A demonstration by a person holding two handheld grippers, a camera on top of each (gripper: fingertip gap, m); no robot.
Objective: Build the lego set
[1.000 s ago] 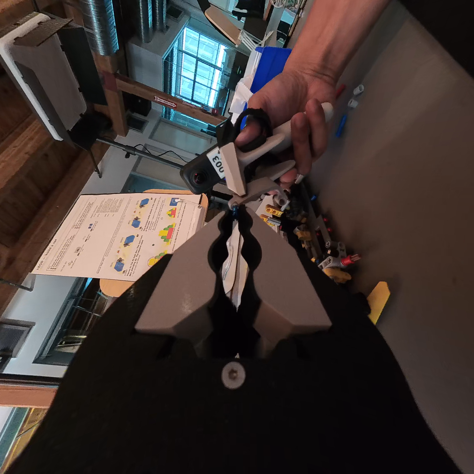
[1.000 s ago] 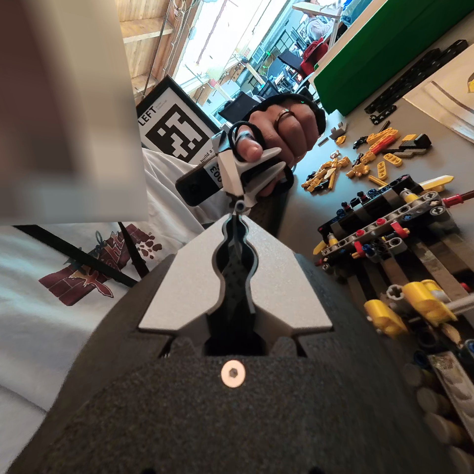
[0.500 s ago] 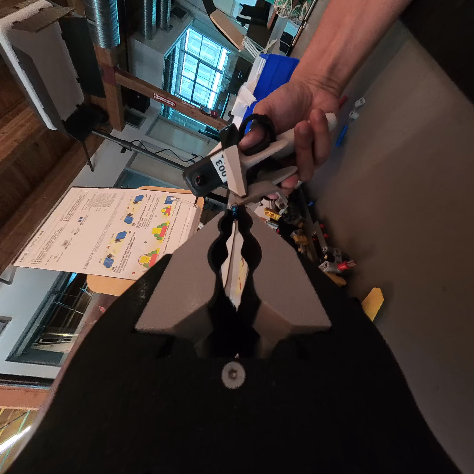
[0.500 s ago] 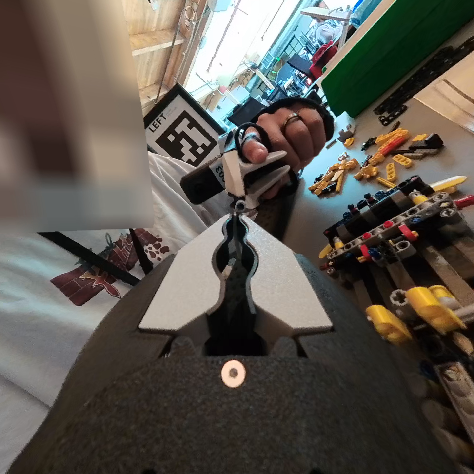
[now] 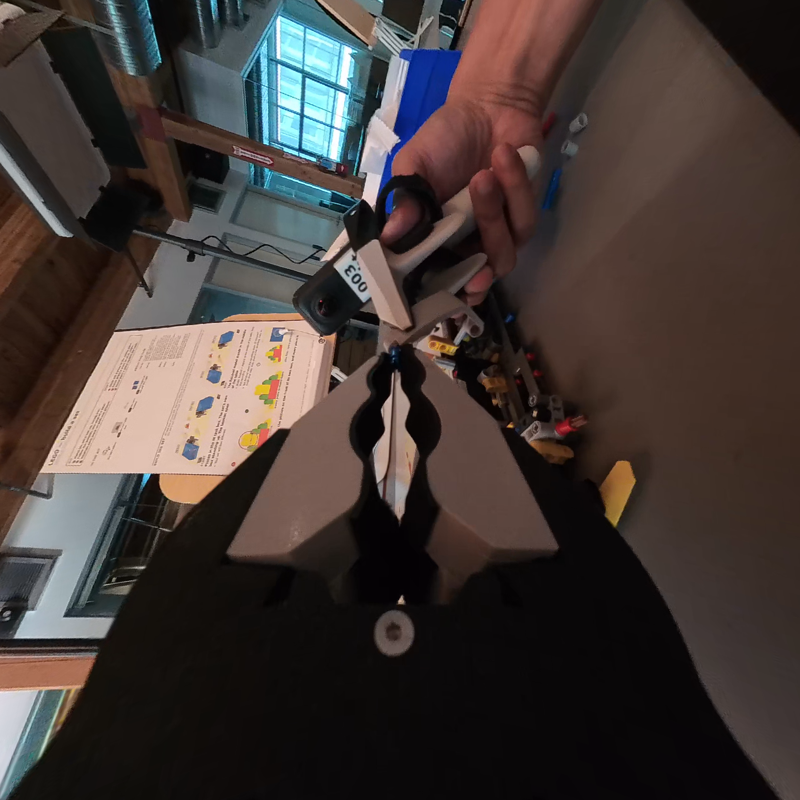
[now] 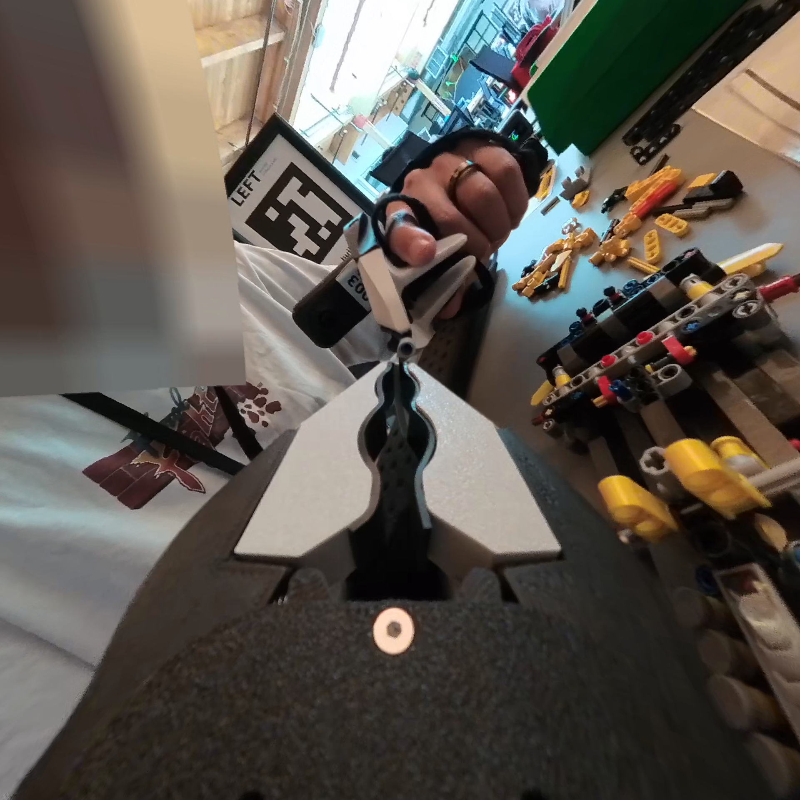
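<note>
Left wrist view: left gripper (image 5: 395, 359) jaws clenched tip to tip, nipping a small blue pin (image 5: 394, 356) right at the tips. Right gripper (image 5: 400, 331) meets it nose to nose from above, held by a hand (image 5: 467, 173); its tips also look pinched together at the same pin, tho which tool truly bears the pin is hard to tell.

Right wrist view: same meeting from the other side — right gripper (image 6: 401, 364) jaws closed, a small round-ended piece (image 6: 405, 347) sits at the tips, touching the left gripper's nose.

Outward: part-built chassis (image 6: 649, 346) of grey and black beams w/ red, blue and yellow pins lies on the grey table (image 6: 519, 381), just beside the grippers. Yellow connector pieces (image 6: 692, 480) near the camera, blurred. Loose yellow and orange parts (image 6: 606, 233) well apart, farther back; green box (image 6: 627, 65) behind them. Instruction sheet (image 5: 190, 398) stands past the table in the left view.

Progress, as a judgement: frame partly assembled, many loose parts left, so prob. mid-build. Step in hand looks like passing or re-seating the pin betw. the two tools before it goes into the chassis.
</note>
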